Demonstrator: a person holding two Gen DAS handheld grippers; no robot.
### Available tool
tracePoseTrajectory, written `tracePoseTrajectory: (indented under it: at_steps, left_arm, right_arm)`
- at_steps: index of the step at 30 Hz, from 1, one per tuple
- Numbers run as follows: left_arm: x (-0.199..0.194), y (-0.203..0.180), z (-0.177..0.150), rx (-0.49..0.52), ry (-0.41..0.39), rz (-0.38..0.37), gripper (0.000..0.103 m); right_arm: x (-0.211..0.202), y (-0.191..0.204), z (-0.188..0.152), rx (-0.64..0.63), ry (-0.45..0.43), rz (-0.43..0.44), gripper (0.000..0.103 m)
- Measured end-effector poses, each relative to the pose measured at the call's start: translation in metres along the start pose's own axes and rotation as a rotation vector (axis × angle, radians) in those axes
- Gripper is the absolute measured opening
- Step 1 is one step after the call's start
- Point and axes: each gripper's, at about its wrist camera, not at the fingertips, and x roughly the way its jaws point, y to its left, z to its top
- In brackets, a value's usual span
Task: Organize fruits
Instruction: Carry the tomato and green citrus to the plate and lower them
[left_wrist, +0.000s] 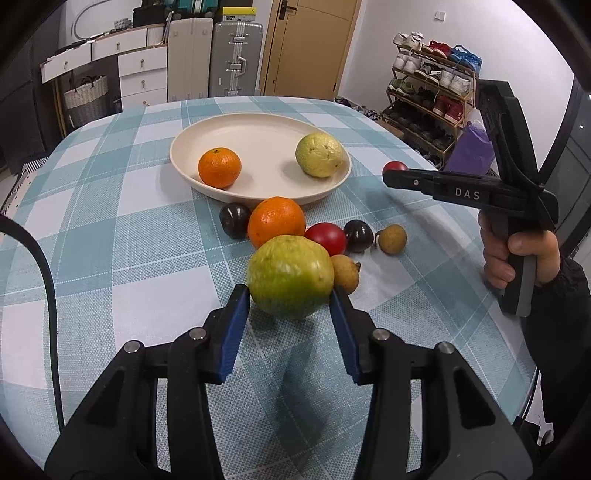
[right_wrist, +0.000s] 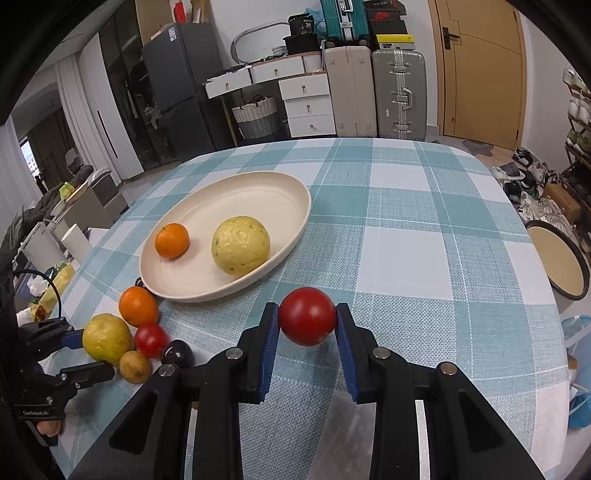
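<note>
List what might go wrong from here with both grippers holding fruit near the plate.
1. The left gripper pinches the large green guava only at its near sides, so the guava may slip out.
2. The small brown longan lies right beside that guava and could get knocked rolling.
3. The round red tomato in the right gripper, dropped into the shallow cream plate, might roll into the pale yellow guava.

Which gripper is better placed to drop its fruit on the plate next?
Probably right: the right gripper holds the red tomato lifted beside the plate; the left gripper's guava sits behind other fruit.
</note>
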Motion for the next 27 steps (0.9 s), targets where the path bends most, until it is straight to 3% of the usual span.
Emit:
tracePoseTrajectory:
  at_steps: [6,10,27]
  left_arm:
    - [0.001,0.001,0.0,-0.004,0.011,0.02,0.043]
    - [0.003,0.008,0.001,-0.036,0.023,0.002,0.051]
    - [0.001,0.005,0.0,-0.011,0.003,-0.023,0.049]
  right_arm:
    - [-0.001,0.005,-0.001,-0.015,0.001,0.007,0.031]
    - [-0.003,0.005,-0.001,-0.019,-0.004,0.012,0.031]
    - [-0.006,0.01,-0.004,-0.034,-0.005,0.02,0.031]
